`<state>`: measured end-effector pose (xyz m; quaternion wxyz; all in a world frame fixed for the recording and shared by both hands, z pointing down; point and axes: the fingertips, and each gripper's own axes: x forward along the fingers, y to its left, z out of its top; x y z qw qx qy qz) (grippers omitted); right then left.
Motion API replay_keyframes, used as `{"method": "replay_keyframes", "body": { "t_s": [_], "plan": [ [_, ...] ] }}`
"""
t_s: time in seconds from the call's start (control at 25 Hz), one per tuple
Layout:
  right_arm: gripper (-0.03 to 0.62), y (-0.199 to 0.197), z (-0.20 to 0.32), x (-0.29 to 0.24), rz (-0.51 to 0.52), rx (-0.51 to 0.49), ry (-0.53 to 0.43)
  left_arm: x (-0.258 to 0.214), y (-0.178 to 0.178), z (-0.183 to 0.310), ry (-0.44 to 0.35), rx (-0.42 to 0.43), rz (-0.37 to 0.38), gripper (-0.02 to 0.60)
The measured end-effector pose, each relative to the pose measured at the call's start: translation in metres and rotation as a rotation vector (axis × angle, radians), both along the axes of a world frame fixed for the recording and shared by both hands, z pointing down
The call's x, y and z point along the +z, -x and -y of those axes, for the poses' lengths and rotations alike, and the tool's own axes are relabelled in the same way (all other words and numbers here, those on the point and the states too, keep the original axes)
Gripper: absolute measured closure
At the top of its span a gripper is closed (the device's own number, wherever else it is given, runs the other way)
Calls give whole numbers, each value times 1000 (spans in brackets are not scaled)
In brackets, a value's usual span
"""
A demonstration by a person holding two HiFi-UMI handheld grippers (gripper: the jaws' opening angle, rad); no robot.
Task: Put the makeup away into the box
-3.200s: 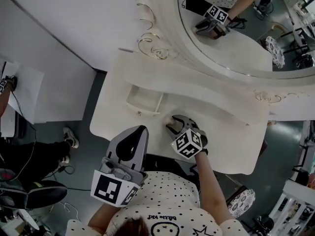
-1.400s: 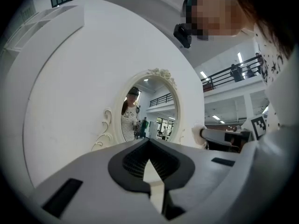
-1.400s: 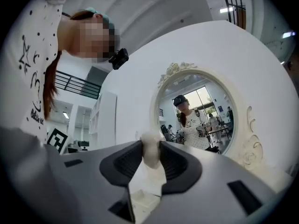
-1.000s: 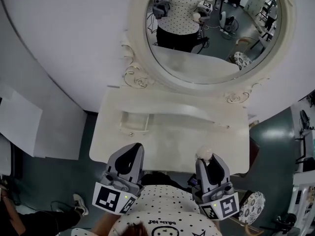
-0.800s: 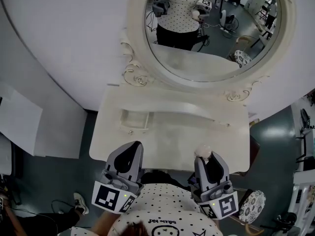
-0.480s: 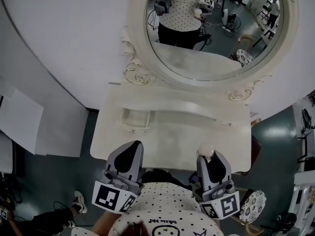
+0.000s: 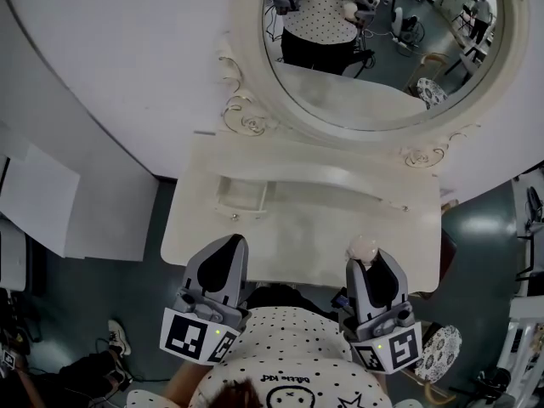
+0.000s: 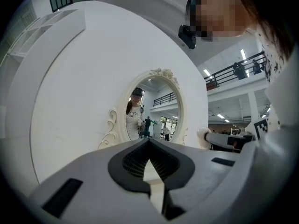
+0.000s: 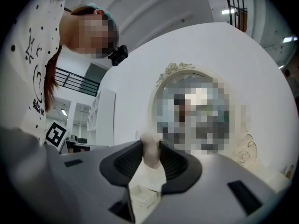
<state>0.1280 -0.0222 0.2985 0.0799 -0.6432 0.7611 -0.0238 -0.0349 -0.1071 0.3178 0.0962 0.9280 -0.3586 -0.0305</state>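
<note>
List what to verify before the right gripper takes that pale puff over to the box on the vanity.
1. Grip on the puff: ok. The right hand-held gripper has its pads pressed on both sides of it.
2. Left hand-held gripper out of the job: ok. Its jaws are together with nothing between them.
3. Box ready to receive: ok. Its open top faces up, on the far left part of the table.
4. Puff above the box: not ok. It hangs at the table's near right edge, well apart from the box.
5. Box contents: cannot tell, too small in the head view.
</note>
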Motion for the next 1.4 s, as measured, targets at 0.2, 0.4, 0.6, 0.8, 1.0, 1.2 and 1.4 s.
{"method": "replay_keyframes", "body": {
  "t_s": [0.2, 0.4, 0.6, 0.8, 1.0, 1.2, 1.4],
  "plan": [
    [470, 3, 6, -3, -6, -22, -14, -2, 4, 2, -7, -14, 1, 577],
    [470, 6, 17, -6, -24, -41, -22, -4, 8, 4, -14, -31, 6, 577],
    [470, 8, 36, -7, -47, -60, -22, -4, 11, 7, -16, -41, 9, 577],
    [470, 18, 59, -3, -72, -97, -10, -5, 14, 13, -15, -57, 7, 577],
    [470, 31, 86, 12, -112, -147, 24, -3, 22, 22, -12, -91, 4, 577],
    [470, 46, 125, 43, -165, -203, 84, 0, 27, 33, -1, -117, 6, 577],
    [470, 69, 169, 85, -216, -276, 166, 6, 30, 45, 24, -139, 11, 577]
  ]
}}
